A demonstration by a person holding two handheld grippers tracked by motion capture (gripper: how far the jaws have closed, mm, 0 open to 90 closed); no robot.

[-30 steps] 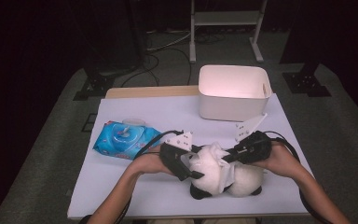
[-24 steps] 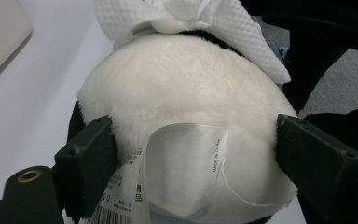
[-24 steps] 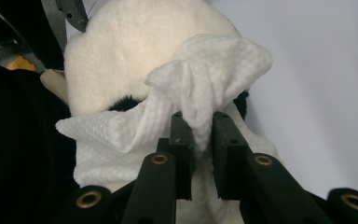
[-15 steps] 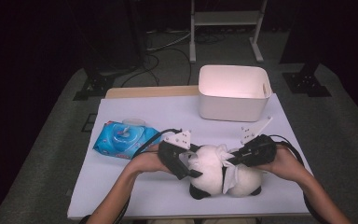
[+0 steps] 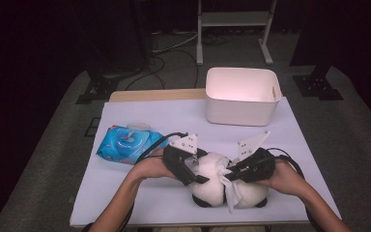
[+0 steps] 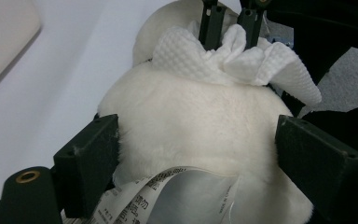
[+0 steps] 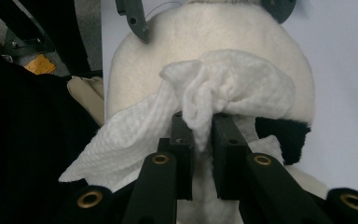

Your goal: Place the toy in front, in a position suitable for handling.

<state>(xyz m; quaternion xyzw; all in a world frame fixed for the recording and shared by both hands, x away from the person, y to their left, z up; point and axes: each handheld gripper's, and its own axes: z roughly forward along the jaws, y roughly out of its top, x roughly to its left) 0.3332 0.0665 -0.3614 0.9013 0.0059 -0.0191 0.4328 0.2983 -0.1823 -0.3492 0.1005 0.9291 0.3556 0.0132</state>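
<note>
Right now the left gripper (image 5: 193, 173) has its jaws spread wide around the white plush toy (image 6: 191, 126), one pad pressed against each flank of its furry body, with the toy's printed label (image 6: 168, 196) hanging just before them. The right gripper (image 7: 200, 135) has its jaws narrow, pinching a bunched white wipe (image 7: 223, 88) that rests on top of the toy, just beyond their tips. Toy and wipe lie on the table (image 5: 140, 193) between both hands.
</note>
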